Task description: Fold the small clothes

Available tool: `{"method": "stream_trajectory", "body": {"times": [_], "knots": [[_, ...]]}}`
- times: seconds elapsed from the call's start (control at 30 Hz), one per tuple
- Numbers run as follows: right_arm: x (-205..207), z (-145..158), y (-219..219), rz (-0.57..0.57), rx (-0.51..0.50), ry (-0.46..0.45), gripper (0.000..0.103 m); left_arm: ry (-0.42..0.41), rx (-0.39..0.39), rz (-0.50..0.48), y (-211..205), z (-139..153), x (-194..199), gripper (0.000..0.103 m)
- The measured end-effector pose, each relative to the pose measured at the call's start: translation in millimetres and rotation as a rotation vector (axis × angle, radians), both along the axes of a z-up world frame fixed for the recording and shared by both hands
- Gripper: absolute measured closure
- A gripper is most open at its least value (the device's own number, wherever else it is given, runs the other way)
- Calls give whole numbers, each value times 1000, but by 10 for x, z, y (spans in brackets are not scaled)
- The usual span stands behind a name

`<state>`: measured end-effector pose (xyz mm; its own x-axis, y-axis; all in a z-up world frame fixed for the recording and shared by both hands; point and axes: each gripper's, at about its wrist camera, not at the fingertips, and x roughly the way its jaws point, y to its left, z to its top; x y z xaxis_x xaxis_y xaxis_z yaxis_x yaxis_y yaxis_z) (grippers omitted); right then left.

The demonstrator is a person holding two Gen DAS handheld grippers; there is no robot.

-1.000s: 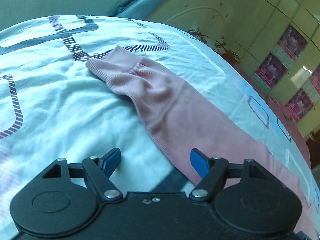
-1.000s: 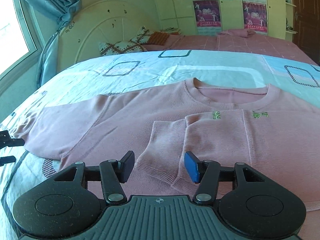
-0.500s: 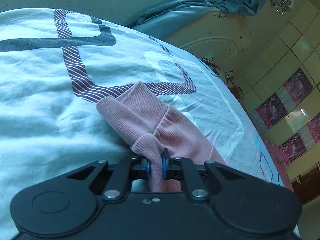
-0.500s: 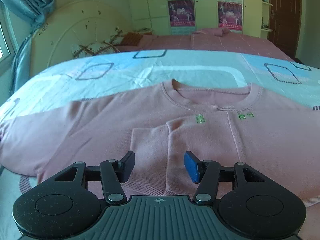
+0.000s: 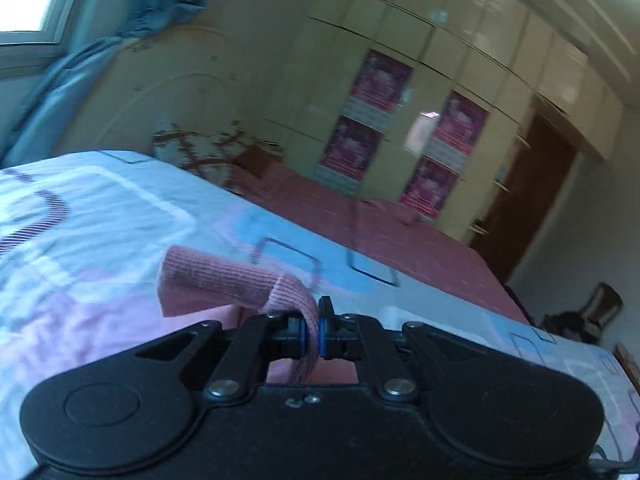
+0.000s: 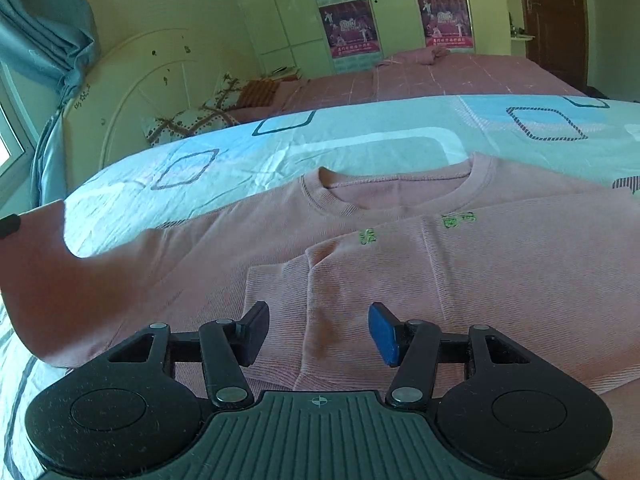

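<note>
A pink sweater lies face up across a bed covered in a pale blue patterned sheet, its right sleeve already folded over the chest. The left hand-held gripper is clamped on the ribbed cuff of the other sleeve, which hangs lifted clear of the sheet; in the right wrist view that raised sleeve fills the left edge. The right hand-held gripper hovers over the lower chest of the sweater with its jaws standing apart and nothing between them.

The step in hand looks to be the second sleeve fold, and the task seems under halfway done, with the body fold still to come. To do it well, the cuff should be carried across in a low arc so the sleeve creases at the shoulder seam rather than dragging the whole sweater sideways. The free gripper could press near that shoulder to anchor the cloth. The knit is soft and stretchy, so too hard a pull may skew the neckline or disturb the sleeve already laid. The cuff is best released only once it rests flat over the first sleeve.
</note>
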<state>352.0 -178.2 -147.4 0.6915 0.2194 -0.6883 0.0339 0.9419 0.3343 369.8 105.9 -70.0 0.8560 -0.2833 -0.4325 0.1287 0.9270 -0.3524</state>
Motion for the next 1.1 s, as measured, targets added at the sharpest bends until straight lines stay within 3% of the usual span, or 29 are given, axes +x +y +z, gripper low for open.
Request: {"method": "stream_trajectory", "body": {"times": [0.13, 0.27, 0.33, 0.4, 0.5, 0.53, 0.6, 0.63, 0.67, 0.9, 1.03, 1.1], "knots": [[-144, 68, -290, -29, 17, -17, 48, 12, 34, -226, -1008, -127, -11, 98], [-266, 67, -619, -62, 43, -11, 48, 101, 131, -415, -1819, -522, -35, 96], [-323, 52, -764, -70, 66, -6, 48, 153, 204, -474, -2060, -732, -77, 77], [-362, 50, -846, -67, 87, -3, 48, 192, 251, -504, -2158, -869, -153, 70], [-394, 61, -876, -45, 104, -10, 48, 180, 276, -480, -2091, -855, -249, 34], [-393, 69, -863, -35, 108, -11, 48, 157, 289, -453, -2022, -812, -296, 28], [-390, 80, -806, -4, 116, -16, 43, 138, 313, -419, -1892, -745, -388, 28], [-385, 89, -767, 10, 117, -22, 32, 136, 323, -397, -1808, -707, -440, 28], [-379, 109, -701, 28, 114, -32, 28, 135, 336, -364, -1712, -648, -482, 28], [-282, 149, -35, 212, 18, -77, 28, 197, 424, -122, -936, -707, -605, 29], [-279, 38, 330, 289, -130, -97, 28, 243, 472, -45, -694, -863, -653, 33], [-279, -22, 482, 317, -242, -119, 36, 255, 496, -34, -683, -940, -632, 34]]}}
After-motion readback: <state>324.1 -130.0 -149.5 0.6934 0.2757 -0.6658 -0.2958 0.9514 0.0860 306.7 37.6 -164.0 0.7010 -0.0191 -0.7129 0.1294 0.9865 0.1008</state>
